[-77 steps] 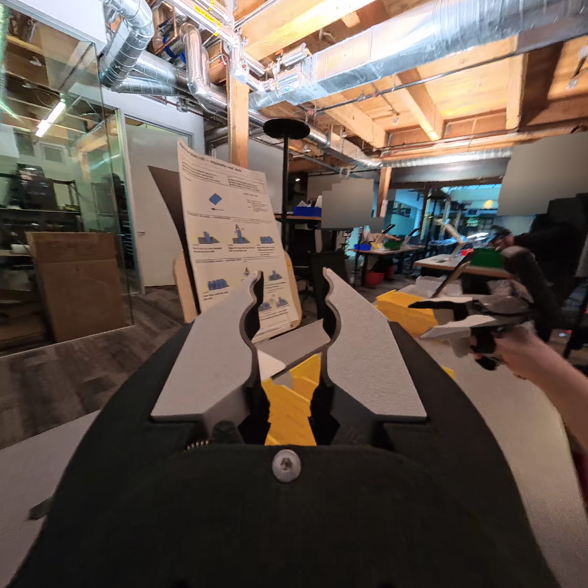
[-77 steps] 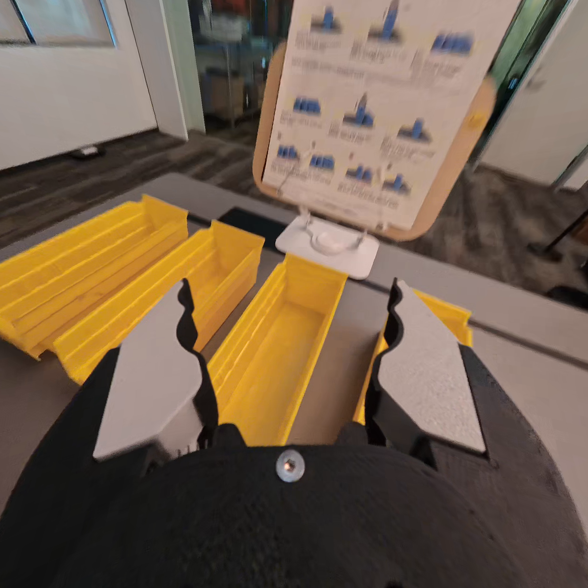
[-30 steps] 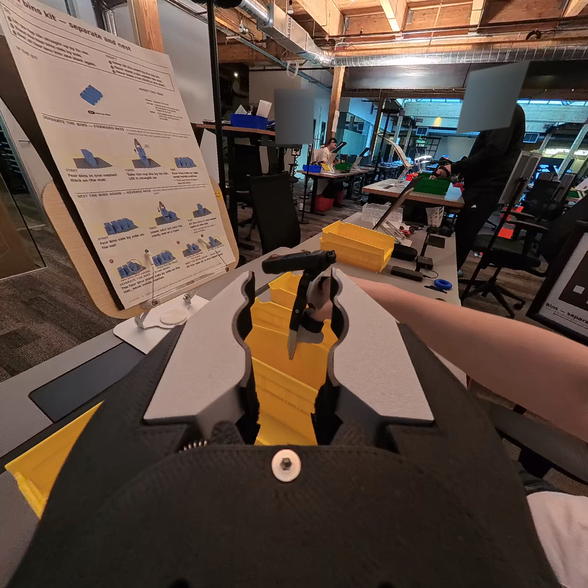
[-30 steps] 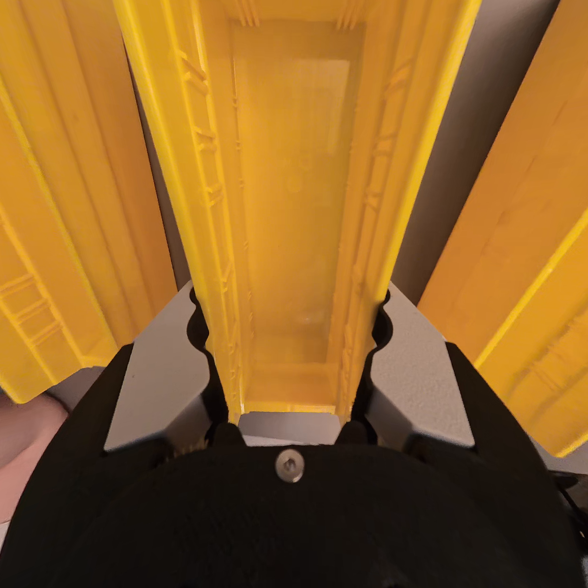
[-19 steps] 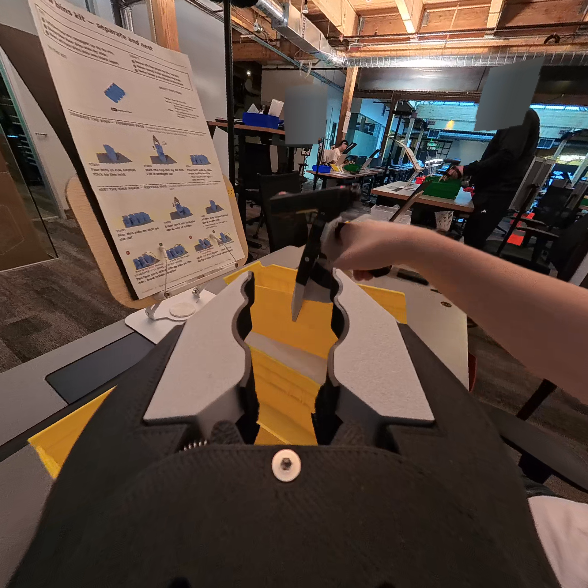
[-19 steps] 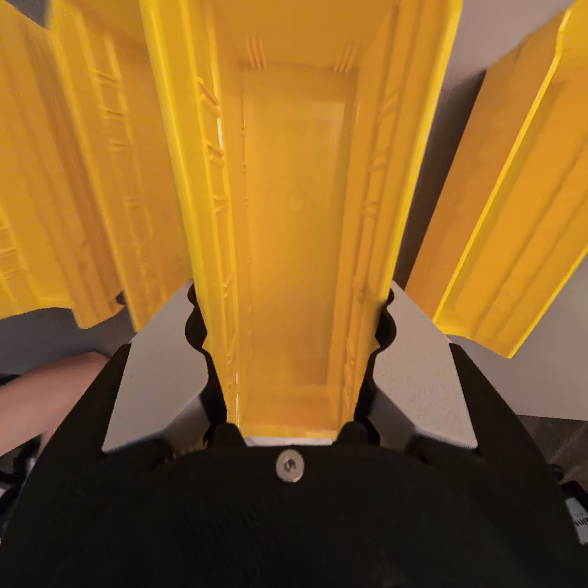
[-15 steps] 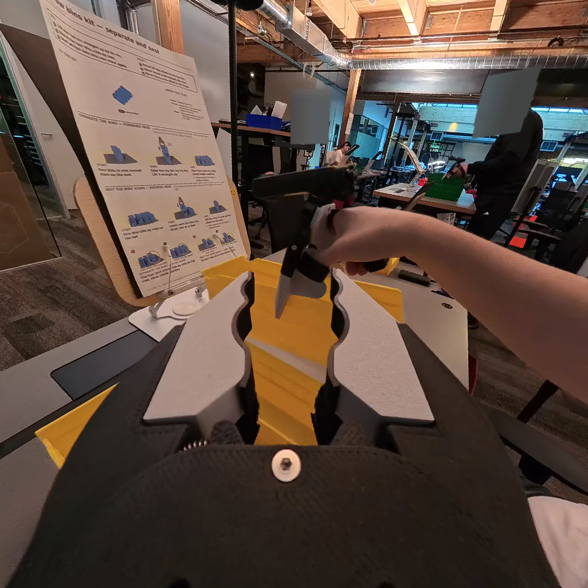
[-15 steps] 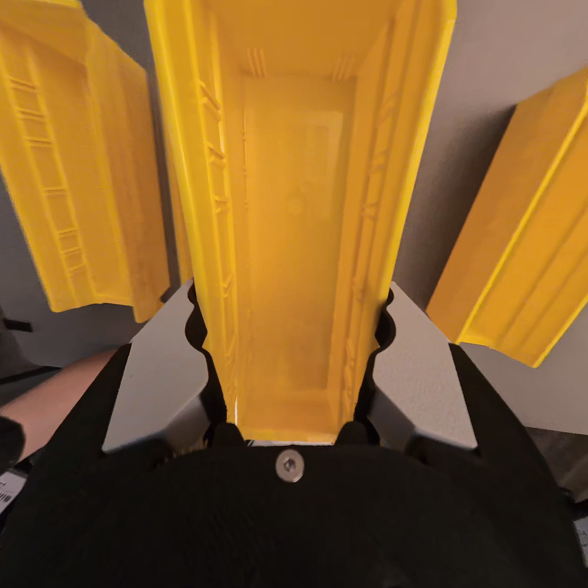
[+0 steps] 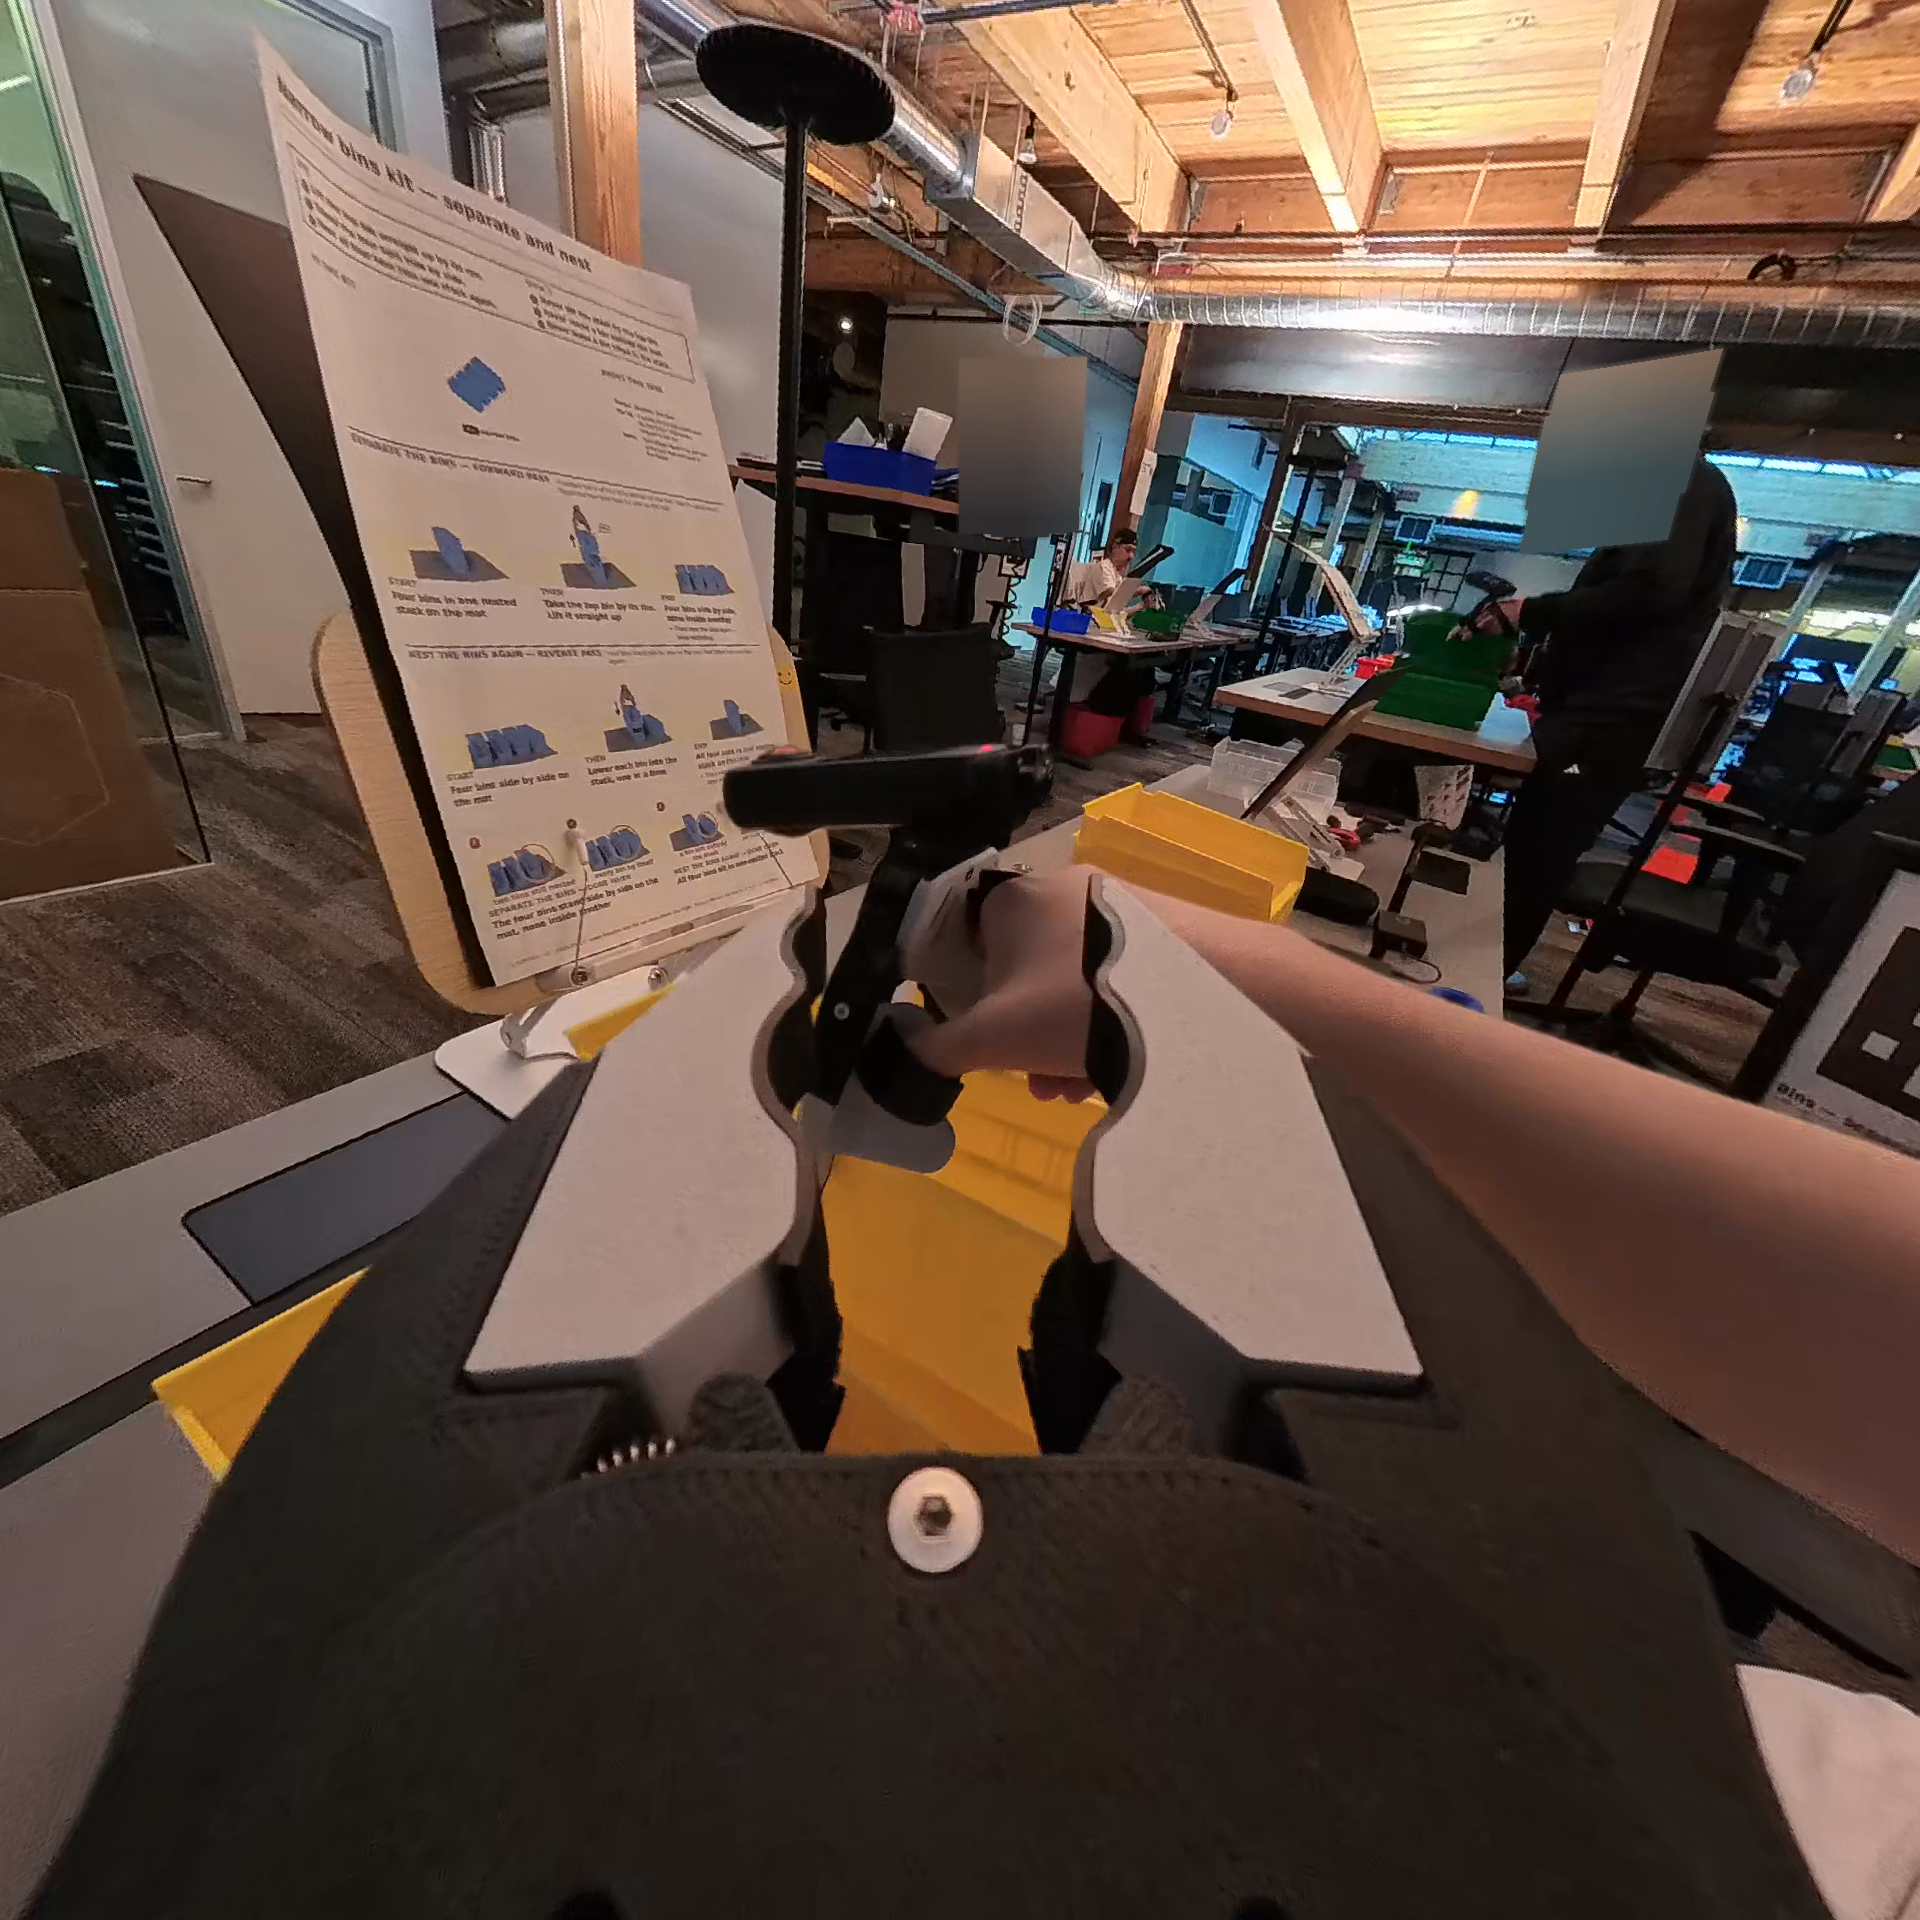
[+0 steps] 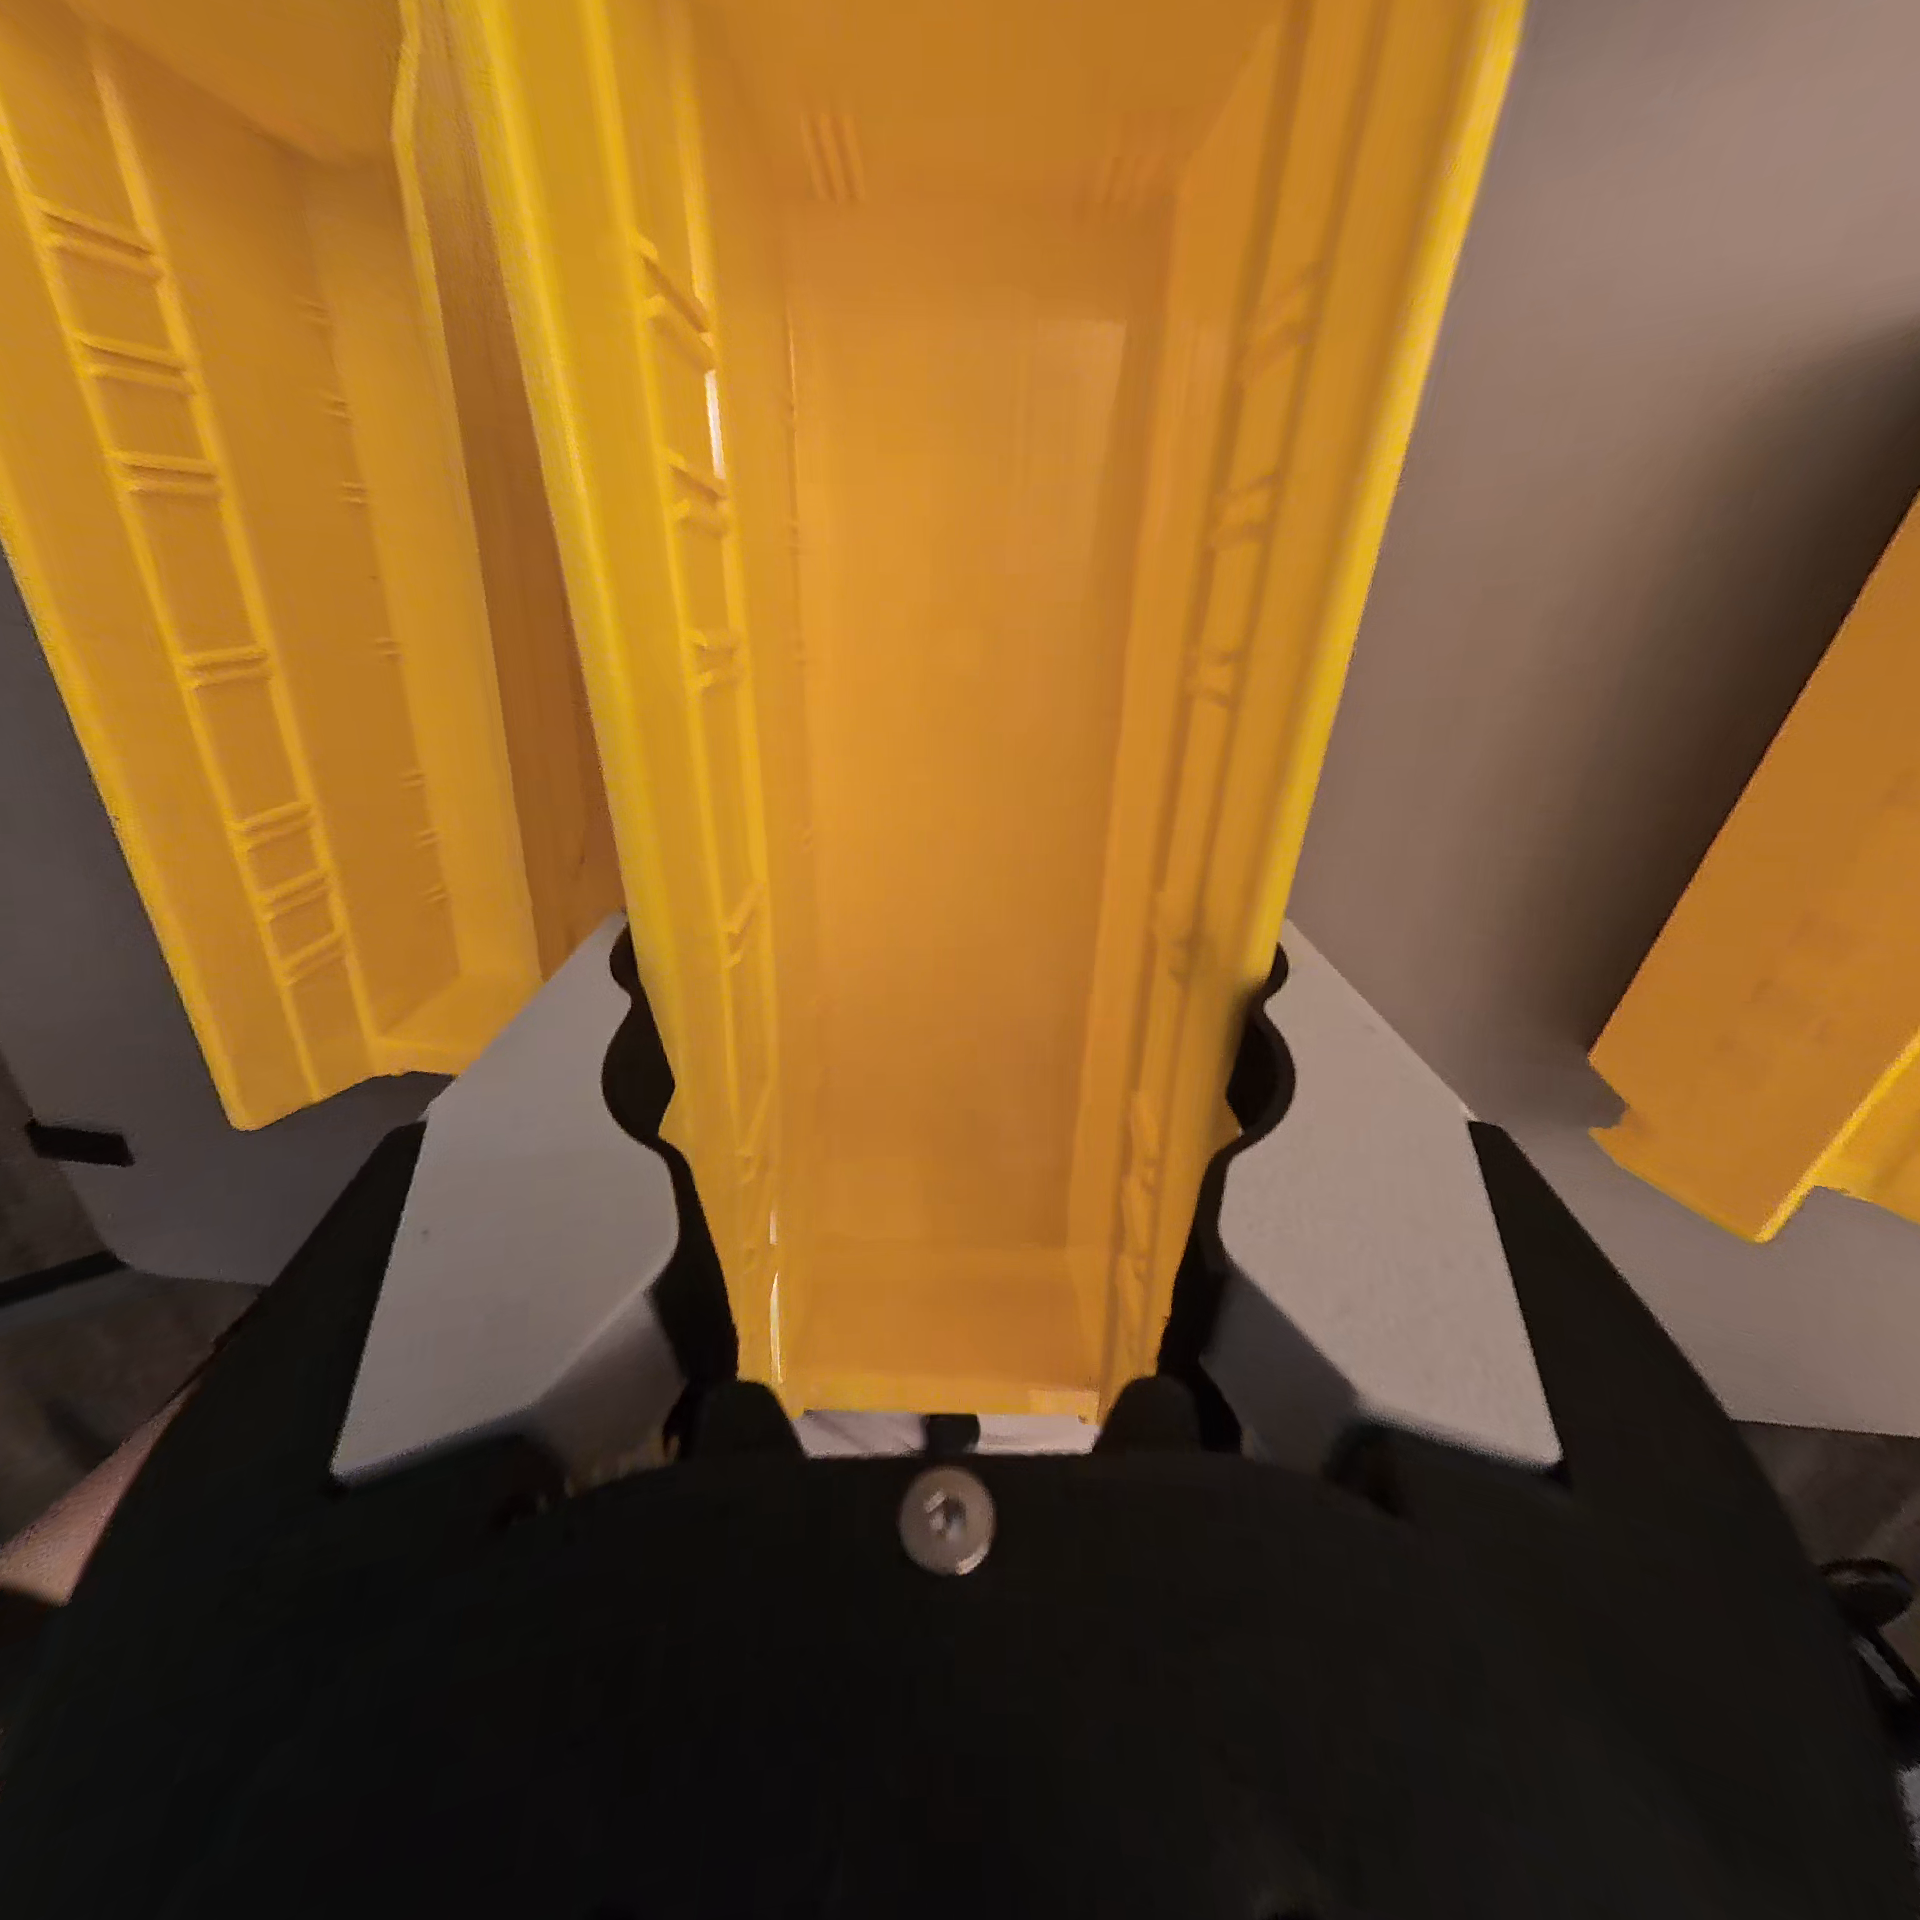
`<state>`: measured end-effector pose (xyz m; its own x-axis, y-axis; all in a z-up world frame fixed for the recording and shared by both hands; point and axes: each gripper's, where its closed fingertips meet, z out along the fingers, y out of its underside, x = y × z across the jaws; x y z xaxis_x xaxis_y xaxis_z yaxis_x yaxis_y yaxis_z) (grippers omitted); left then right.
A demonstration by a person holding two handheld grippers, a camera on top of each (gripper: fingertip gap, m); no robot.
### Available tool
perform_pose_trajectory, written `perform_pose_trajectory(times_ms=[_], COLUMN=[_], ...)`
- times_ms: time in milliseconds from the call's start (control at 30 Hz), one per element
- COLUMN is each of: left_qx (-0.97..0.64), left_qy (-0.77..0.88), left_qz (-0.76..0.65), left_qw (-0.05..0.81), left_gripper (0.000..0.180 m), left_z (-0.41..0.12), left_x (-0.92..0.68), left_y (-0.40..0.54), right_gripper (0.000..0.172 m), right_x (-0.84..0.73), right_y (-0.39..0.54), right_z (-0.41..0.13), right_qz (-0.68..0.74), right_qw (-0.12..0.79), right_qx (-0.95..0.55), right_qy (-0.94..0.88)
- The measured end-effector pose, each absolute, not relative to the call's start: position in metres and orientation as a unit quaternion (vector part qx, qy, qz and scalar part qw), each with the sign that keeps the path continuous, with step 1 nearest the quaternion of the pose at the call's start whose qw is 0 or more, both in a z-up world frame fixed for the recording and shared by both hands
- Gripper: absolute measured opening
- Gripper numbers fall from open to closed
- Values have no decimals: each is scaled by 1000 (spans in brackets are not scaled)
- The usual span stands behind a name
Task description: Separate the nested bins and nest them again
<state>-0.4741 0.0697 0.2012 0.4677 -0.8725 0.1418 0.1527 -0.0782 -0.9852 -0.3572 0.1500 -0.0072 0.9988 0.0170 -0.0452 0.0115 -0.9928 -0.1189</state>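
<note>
Our right gripper (image 10: 951,1039) pinches a long yellow plastic bin (image 10: 956,727) by both side walls, above the grey desk (image 10: 1610,520). Separated bins lie at nine (image 10: 260,623) and three o'clock (image 10: 1787,935); we judge nesting barely begun. Our left gripper (image 9: 951,997) holds nothing, half-spread.

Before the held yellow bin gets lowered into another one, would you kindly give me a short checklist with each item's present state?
1. Right gripper shut on the held bin, pads against both long walls: ok.
2. Held bin empty: ok.
3. Neighbouring bin on the left empty, ready to receive: ok.
4. Held bin lined up over it: not ok, it overlaps only that bin's edge.
5. Left gripper free, nothing held: ok.
6. Height above the table: cannot tell.
</note>
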Motion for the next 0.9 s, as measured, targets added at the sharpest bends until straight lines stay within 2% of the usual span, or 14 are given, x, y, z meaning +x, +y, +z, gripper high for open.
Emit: perform_pose_trajectory(times_ms=[233,500,900], left_qx=[-606,-618,-625], left_qy=[304,315,324], left_qz=[-420,-414,-409], left_qw=[603,589,581], left_gripper=[48,48,48], left_z=[199,191,186], left_x=[-471,-463,-456], left_y=[68,70,69], right_gripper=[112,110,117], right_x=[-366,-362,-363], right_y=[153,167,168], right_z=[-28,-49,-75], right_qz=[10,28,5], right_qw=[52,100,120], right_qx=[-999,-994,-993], right_qy=[-2,10,-3])
